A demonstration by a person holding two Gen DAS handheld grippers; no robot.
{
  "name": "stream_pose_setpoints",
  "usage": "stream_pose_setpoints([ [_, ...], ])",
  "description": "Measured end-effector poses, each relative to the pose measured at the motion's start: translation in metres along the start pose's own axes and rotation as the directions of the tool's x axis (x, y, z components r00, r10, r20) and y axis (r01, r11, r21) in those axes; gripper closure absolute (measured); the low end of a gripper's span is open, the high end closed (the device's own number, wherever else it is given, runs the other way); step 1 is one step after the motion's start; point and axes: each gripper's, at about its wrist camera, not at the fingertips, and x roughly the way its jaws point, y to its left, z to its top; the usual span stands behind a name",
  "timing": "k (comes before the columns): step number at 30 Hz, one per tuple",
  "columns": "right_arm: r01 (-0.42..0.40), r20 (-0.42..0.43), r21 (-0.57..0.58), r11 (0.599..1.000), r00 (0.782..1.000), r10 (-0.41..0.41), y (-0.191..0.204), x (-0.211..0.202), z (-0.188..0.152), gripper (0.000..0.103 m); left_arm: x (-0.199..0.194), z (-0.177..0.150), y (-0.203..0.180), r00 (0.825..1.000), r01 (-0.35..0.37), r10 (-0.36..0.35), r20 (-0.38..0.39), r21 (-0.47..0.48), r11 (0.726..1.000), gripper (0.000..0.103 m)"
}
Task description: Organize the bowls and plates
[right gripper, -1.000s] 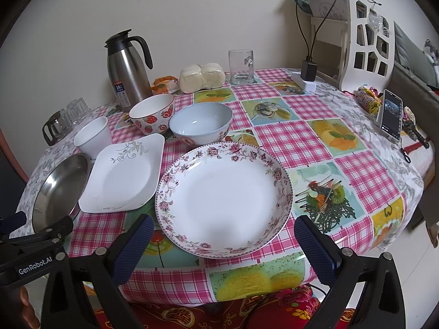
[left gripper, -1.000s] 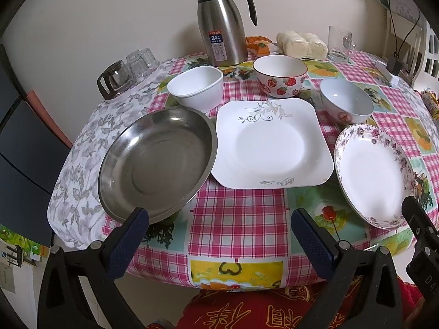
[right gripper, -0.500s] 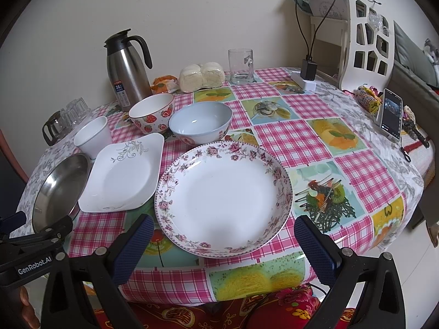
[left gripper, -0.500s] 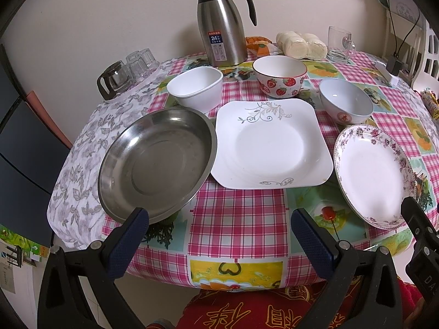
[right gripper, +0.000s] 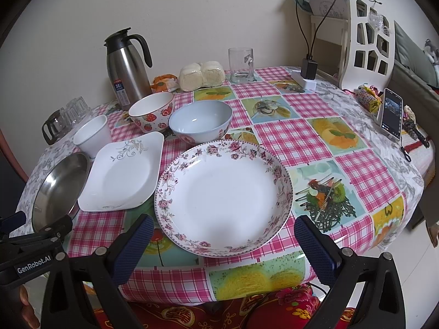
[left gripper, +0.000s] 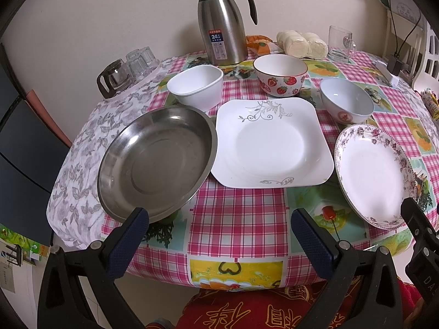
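Fingers of both grippers spread wide before the table.

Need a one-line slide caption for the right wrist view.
Open right gripper hovers before a floral-rimmed round plate, beside a white square plate and pale blue bowl.

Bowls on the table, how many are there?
3. The plain white bowl is behind the steel plate, the strawberry bowl stands in front of the thermos, and the pale blue bowl is behind the flowered plate. None seems hidden.
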Motion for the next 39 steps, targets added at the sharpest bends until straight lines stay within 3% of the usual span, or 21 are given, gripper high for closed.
stream_pose_setpoints([
  [15, 0.0, -0.001, -0.001, 1.0, 1.0, 0.0, 0.0, 0.001, -0.001, 0.0, 0.002, -0.001, 0.001, 1.0, 0.005, -0.005, -0.01, -0.009, 1.0, 0.0],
  [24, 0.005, -0.001, -0.011, 1.0, 1.0, -0.005, 0.002, 0.001, -0.001, 0.0, -0.009, 0.001, 0.005, 0.999, 0.021, -0.02, 0.039, -0.026, 0.999, 0.0],
  [31, 0.011, -0.001, -0.039, 0.999, 1.0, -0.011, 0.01, 0.002, 0.004, 0.0, -0.004, 0.007, 0.022, 0.994, 0.109, -0.105, 0.04, -0.101, 0.989, 0.0],
  [39, -0.002, 0.029, -0.098, 0.995, 1.0, 0.005, 0.034, 0.004, 0.026, 0.0, 0.001, 0.033, 0.043, 0.99, 0.116, -0.094, 0.108, -0.216, 0.97, 0.0],
])
